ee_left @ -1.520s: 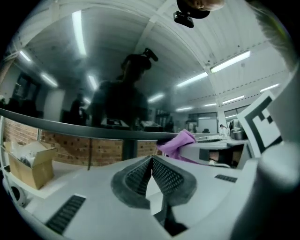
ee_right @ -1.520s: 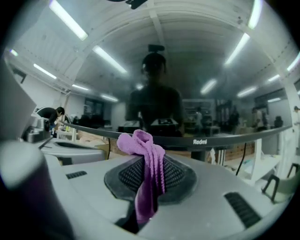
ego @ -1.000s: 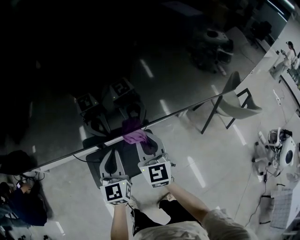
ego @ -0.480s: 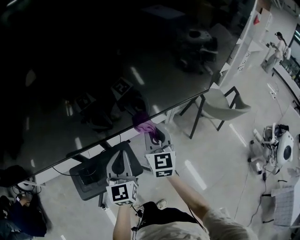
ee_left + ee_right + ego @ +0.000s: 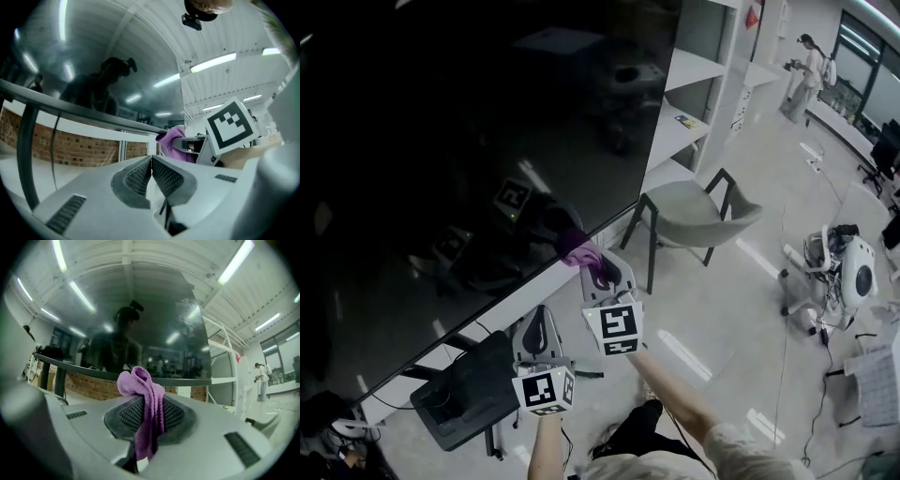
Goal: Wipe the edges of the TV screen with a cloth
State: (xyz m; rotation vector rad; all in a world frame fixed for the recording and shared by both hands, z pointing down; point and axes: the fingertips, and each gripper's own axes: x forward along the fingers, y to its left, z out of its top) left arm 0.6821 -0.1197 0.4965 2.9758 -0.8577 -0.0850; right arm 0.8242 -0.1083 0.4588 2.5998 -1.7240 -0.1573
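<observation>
A large dark TV screen [image 5: 441, 112] fills the upper left of the head view; its bottom edge [image 5: 497, 300] runs diagonally up to the right. My right gripper [image 5: 592, 262] is shut on a purple cloth [image 5: 581, 251], and the cloth presses against the screen's bottom edge close to the lower right corner. In the right gripper view the cloth [image 5: 143, 394] bunches out between the shut jaws in front of the screen's edge [image 5: 187, 379]. My left gripper [image 5: 539, 328] hangs below the screen, shut with nothing in it [image 5: 151, 173]. The cloth [image 5: 173, 140] also shows in the left gripper view.
A grey chair [image 5: 698, 216] stands on the floor right of the screen. White shelving [image 5: 703, 66] rises behind it. A dark stand base [image 5: 464, 398] sits under the screen at lower left. White equipment [image 5: 844, 272] lies at the right. A person [image 5: 811, 61] stands far off.
The right gripper and cloth have slid right along the screen's bottom edge toward its lower right corner. The left gripper has followed, staying below the screen.
</observation>
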